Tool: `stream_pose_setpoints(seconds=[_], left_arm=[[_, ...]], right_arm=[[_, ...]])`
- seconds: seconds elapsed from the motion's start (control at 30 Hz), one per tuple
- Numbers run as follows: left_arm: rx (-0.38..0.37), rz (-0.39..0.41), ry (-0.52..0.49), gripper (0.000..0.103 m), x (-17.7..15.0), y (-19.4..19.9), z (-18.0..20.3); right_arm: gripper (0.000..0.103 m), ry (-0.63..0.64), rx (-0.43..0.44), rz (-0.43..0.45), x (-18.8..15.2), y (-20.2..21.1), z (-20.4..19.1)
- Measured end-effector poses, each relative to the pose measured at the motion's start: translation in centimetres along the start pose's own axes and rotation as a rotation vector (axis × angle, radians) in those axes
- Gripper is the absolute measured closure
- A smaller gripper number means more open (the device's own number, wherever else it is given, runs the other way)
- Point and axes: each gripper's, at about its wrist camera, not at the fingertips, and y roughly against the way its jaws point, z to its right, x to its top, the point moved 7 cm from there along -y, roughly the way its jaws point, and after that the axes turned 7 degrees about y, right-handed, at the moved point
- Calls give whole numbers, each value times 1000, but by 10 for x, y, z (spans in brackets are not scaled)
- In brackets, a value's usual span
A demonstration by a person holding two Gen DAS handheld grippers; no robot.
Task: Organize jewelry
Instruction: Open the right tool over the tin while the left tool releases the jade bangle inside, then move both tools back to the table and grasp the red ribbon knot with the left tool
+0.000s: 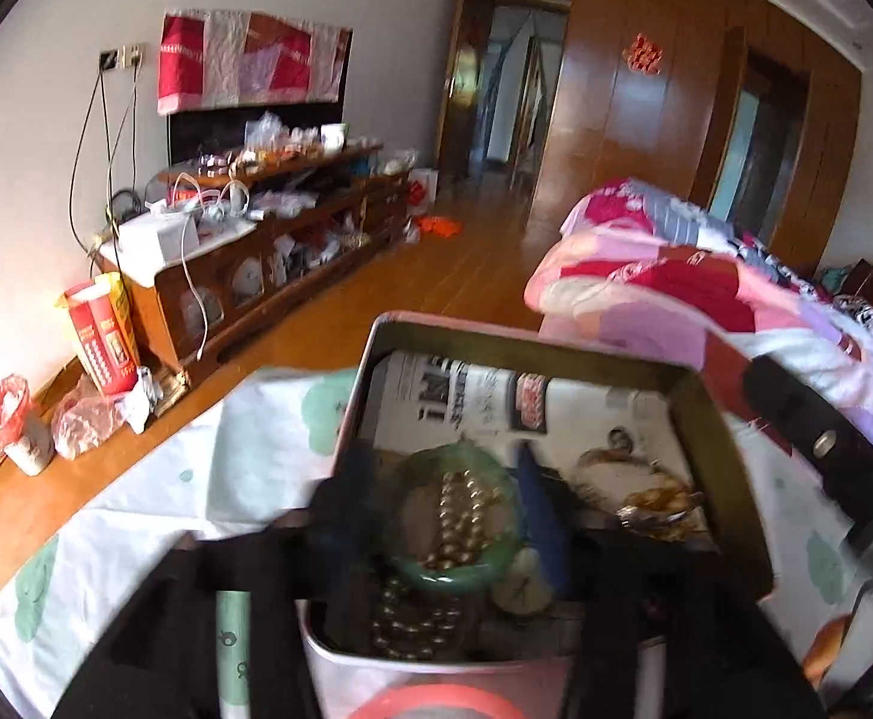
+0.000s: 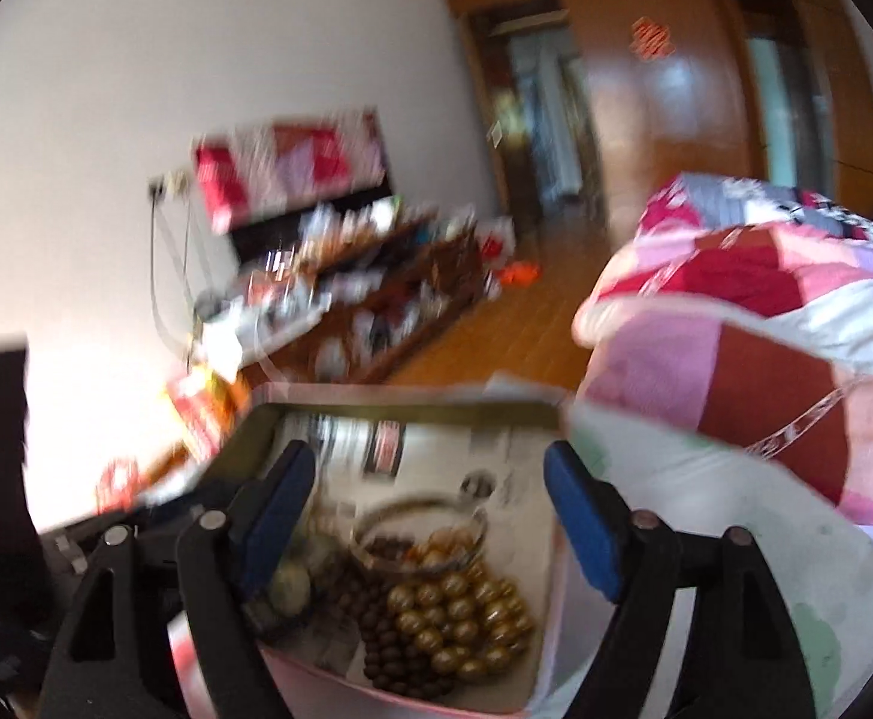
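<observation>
A pink tin box [image 1: 730,437] lined with newspaper stands on a white cloth with green spots. In the left wrist view my left gripper [image 1: 442,503] hangs over the box with a green jade bangle [image 1: 490,569] between its blue fingers [image 1: 541,515]; a string of gold beads [image 1: 460,515] lies inside the ring. Whether the fingers press the bangle is blurred. In the right wrist view my right gripper [image 2: 430,515] is open above the box [image 2: 412,401], over gold beads [image 2: 466,617], dark brown beads [image 2: 385,647] and a clear bangle [image 2: 418,533].
A pink and red quilt [image 1: 706,287] lies on the bed to the right. A cluttered wooden cabinet [image 1: 268,239] stands along the left wall, with red bags [image 1: 97,335] and a cup on the wooden floor beside it. The right gripper's body [image 1: 825,449] crosses the box's right side.
</observation>
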Motion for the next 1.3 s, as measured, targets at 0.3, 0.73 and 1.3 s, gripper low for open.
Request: stream_pose_setpoints(seconds=[0.3, 0.73, 1.3], left_arm=[[16, 21, -2, 36, -6, 32, -3], [28, -22, 66, 36, -64, 84, -27], [27, -37, 80, 36, -104, 130, -46]], right_arm=[[11, -163, -42, -25, -5, 28, 39], [11, -123, -80, -168, -63, 73, 28], [11, -122, -76, -177, -89, 109, 15]])
